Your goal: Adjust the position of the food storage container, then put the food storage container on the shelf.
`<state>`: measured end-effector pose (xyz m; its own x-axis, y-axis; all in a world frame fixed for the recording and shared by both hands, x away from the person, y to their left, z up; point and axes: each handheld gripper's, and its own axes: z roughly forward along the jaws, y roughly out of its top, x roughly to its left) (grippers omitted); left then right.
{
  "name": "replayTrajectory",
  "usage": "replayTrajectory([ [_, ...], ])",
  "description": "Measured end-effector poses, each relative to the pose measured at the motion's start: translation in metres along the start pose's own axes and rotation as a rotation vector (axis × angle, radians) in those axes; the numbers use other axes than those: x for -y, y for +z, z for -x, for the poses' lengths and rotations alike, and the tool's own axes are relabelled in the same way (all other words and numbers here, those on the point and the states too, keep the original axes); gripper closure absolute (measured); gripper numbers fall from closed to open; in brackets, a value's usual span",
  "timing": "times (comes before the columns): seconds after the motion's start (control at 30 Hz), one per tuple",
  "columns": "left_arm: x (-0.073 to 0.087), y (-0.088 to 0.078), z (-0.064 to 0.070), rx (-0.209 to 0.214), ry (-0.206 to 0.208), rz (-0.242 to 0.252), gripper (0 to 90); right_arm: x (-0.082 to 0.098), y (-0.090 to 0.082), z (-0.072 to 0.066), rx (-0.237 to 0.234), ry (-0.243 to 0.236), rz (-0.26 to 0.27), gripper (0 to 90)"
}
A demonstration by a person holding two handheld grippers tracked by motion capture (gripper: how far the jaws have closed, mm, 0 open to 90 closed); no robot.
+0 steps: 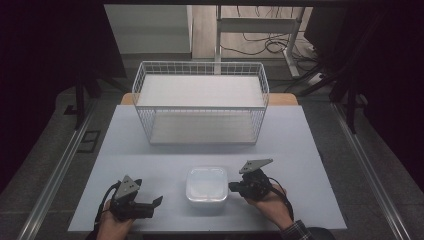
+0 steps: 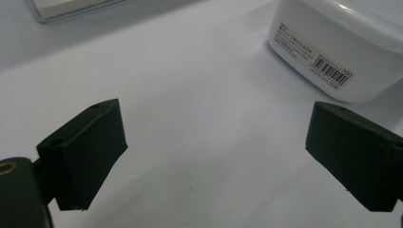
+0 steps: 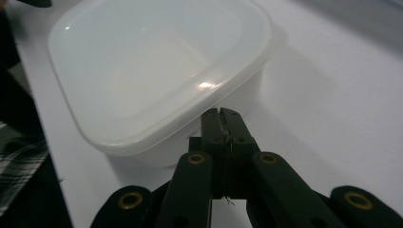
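Two claws flank the box (image 1: 206,186) on the tabletop (image 1: 310,165): the right claw (image 1: 232,187), jaws pressed together, noses under the lid's rim, nearer than the wide-open left claw (image 1: 156,204), which lies apart.

surface: white table (image 1: 300,150); on it: wire basket (image 1: 200,102); lidded white container (image 1: 206,186)

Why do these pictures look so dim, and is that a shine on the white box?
High view: dark surroundings, only the table and wire basket lit. Right gripper view: small bright glints on the white box's lid, with the shut right claw sharp. Left gripper view: the open left claw looks soft, yet the box's barcode label is crisp.
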<state>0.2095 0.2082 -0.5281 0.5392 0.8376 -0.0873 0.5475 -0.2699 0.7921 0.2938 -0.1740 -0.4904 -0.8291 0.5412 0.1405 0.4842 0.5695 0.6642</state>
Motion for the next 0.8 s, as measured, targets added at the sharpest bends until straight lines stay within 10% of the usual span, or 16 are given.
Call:
replayTrajectory([
  [0.17,-0.001,0.000,0.001,0.024,-0.009,-0.012,6.5,0.008,-0.018,0.006,0.084,-0.019,0.073,77.1],
  [0.53,0.000,0.004,0.005,0.023,0.044,-0.017,5.4,0.033,-0.021,0.013,0.125,-0.052,0.118,10.3],
  [0.8,-0.002,0.004,0.005,0.063,0.002,-0.002,6.8,0.034,-0.020,0.016,0.101,-0.017,0.139,3.9],
])
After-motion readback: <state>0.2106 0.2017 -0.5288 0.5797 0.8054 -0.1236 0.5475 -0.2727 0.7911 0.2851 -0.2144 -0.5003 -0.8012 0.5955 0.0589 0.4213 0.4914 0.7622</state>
